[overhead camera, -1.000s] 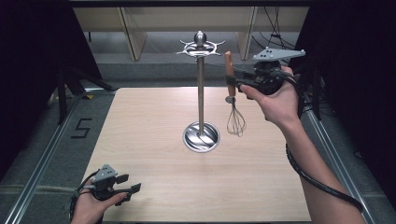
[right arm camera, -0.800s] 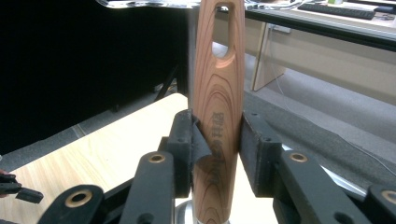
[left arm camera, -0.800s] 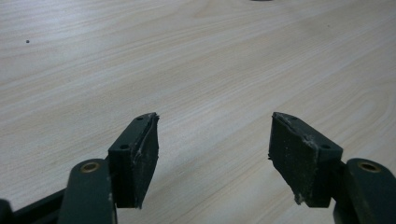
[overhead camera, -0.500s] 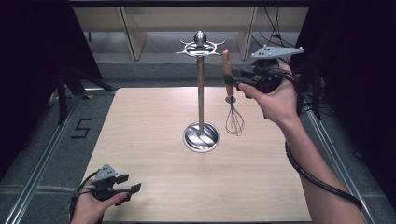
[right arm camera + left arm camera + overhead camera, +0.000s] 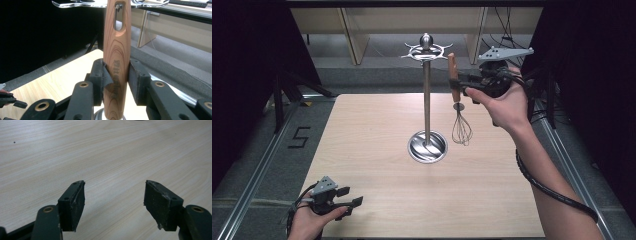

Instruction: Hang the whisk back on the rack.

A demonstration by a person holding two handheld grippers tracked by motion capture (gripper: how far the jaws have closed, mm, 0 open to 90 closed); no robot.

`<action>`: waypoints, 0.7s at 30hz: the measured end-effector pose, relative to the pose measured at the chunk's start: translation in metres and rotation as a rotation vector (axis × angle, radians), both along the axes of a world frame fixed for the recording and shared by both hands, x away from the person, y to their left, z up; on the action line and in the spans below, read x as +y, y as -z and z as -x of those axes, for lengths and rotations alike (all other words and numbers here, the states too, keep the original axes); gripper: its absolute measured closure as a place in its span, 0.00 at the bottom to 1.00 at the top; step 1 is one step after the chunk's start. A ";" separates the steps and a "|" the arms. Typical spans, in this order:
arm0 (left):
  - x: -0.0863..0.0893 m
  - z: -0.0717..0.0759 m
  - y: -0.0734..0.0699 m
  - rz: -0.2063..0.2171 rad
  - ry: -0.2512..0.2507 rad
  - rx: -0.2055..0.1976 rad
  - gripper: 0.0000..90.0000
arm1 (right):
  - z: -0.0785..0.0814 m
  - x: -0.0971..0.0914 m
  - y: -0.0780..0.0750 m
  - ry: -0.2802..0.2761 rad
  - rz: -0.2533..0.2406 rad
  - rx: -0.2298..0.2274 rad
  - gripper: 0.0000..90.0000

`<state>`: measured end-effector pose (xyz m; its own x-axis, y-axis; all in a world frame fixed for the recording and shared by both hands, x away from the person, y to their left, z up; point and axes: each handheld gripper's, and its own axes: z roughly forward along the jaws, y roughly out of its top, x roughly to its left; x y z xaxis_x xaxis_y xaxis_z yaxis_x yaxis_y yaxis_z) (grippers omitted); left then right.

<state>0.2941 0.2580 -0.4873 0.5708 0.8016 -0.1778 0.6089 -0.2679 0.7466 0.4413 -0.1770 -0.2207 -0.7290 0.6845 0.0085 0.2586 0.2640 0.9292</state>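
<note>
**High view: whisk lifted to the rack's hooks, hanging not finished**

In the high view, the right gripper (image 5: 462, 86) holds a wire whisk (image 5: 459, 107) upright by its wooden handle, right of the utensil stand (image 5: 427, 107) and close to its crown of hooks at the top of the pole. The whisk's wire head hangs in the air, above the wooden table (image 5: 377, 125) and just right of the stand's round steel base. Nothing else hangs on the stand.

The right gripper view shows the grip plainly: the two black pads are clamped on either side of the whisk's handle (image 5: 117, 62), roughly at its middle. The hanging hole (image 5: 119, 17) near the handle's tip sits right under the shiny edge of the hook ring (image 5: 80, 3), and a thin metal piece shows within the hole. Whether a hook has already passed through the hole, or merely lies in line with it, I cannot tell from this angle.

The left gripper (image 5: 346, 196) rests low at the table's near edge, well apart from the stand. In the left gripper view its pads (image 5: 75, 202) stand wide apart with bare tabletop between them.

My reading: pick-up and lift are done, and the handle has reached hook height. What remains is seating the hole on a hook, letting go, and drawing the right gripper clear so that the whisk hangs by itself.
</note>
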 end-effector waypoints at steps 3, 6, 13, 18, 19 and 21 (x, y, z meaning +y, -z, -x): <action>0.000 0.000 0.000 -0.003 0.002 0.001 0.36 | 0.000 0.000 -0.001 -0.003 0.001 0.025 0.76; 0.000 0.000 0.000 -0.002 0.002 0.000 0.36 | -0.002 0.003 -0.001 -0.003 0.001 0.026 0.76; -0.002 0.000 0.000 0.017 -0.012 -0.004 0.36 | -0.006 0.008 0.000 -0.003 -0.003 0.045 0.76; 0.000 0.000 0.000 0.001 0.001 0.000 0.36 | -0.010 0.013 0.004 -0.008 -0.011 0.046 0.76; 0.000 0.000 0.000 0.001 0.001 0.000 0.36 | -0.010 0.013 0.004 -0.004 -0.012 0.042 0.76; 0.000 0.000 0.000 0.001 0.002 0.000 0.36 | -0.010 0.015 0.005 0.003 -0.024 0.052 0.76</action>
<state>0.2938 0.2580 -0.4872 0.5722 0.8005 -0.1785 0.6084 -0.2684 0.7469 0.4515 -0.1621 -0.2258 -0.7248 0.6861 0.0628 0.3074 0.2405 0.9207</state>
